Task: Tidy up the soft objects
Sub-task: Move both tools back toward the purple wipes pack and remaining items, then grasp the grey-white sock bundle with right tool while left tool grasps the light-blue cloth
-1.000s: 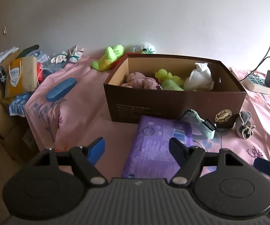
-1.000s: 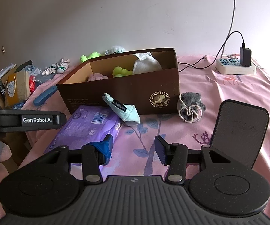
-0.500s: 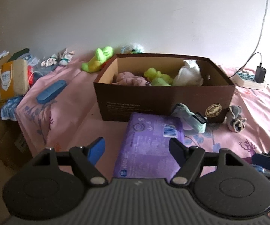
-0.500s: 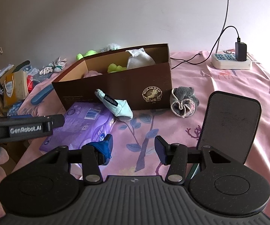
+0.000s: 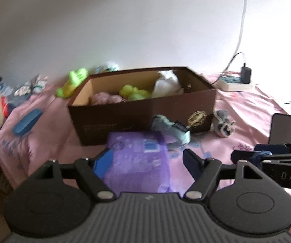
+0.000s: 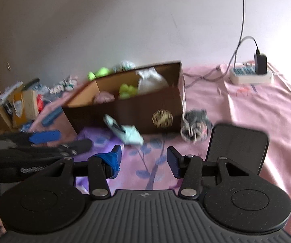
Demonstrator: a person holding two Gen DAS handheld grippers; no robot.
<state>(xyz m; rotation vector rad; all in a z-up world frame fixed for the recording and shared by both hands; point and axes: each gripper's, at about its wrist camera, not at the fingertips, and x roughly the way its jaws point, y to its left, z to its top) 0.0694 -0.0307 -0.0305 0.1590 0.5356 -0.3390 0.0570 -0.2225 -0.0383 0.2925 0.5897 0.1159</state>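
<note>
A brown cardboard box (image 5: 145,111) (image 6: 137,109) stands on the pink sheet, holding a pink plush (image 5: 105,98), a green plush (image 5: 134,92) and a white cloth (image 5: 166,84). A light blue sock (image 5: 172,130) (image 6: 126,132) leans on its front, and a grey pouch (image 5: 224,122) (image 6: 194,126) lies at its right corner. My left gripper (image 5: 147,160) is open above a purple pack (image 5: 139,162), touching nothing. To its right my right gripper (image 6: 144,154) is open over bare sheet, with nothing between its fingers.
A black stand (image 6: 238,147) sits right of my right gripper. A power strip (image 6: 250,75) with a charger lies at the back right. A green toy (image 5: 72,83) and a blue case (image 5: 27,121) lie left of the box. Clutter crowds the bed's left edge.
The left wrist view has swung right and tilted, so the right gripper now shows at its right edge. In the right view the left gripper's fingers have turned in. Both jaws stay open.
</note>
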